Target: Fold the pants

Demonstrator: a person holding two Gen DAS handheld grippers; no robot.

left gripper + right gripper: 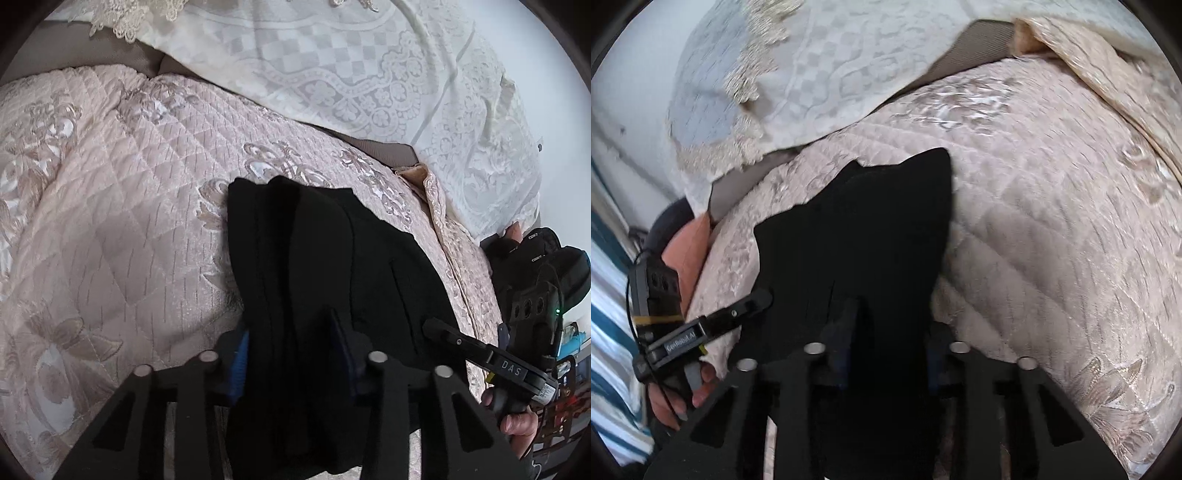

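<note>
Black pants (332, 266) lie bunched lengthwise on a pink quilted bedspread (110, 221); they also fill the middle of the right wrist view (871, 236). My left gripper (291, 350) has its blue-padded fingers on either side of the near end of the pants, with cloth between them. My right gripper (890, 343) likewise has the cloth between its fingers. In the left wrist view the right gripper (436, 328) touches the pants' right edge. In the right wrist view the left gripper (761, 299) touches their left edge.
A white lace-patterned cover (369, 74) lies over the far part of the bed, with a brown strip (388, 151) under it. A striped blue and white cloth (613, 332) shows at the left edge. The person's hands (517, 421) hold the grippers.
</note>
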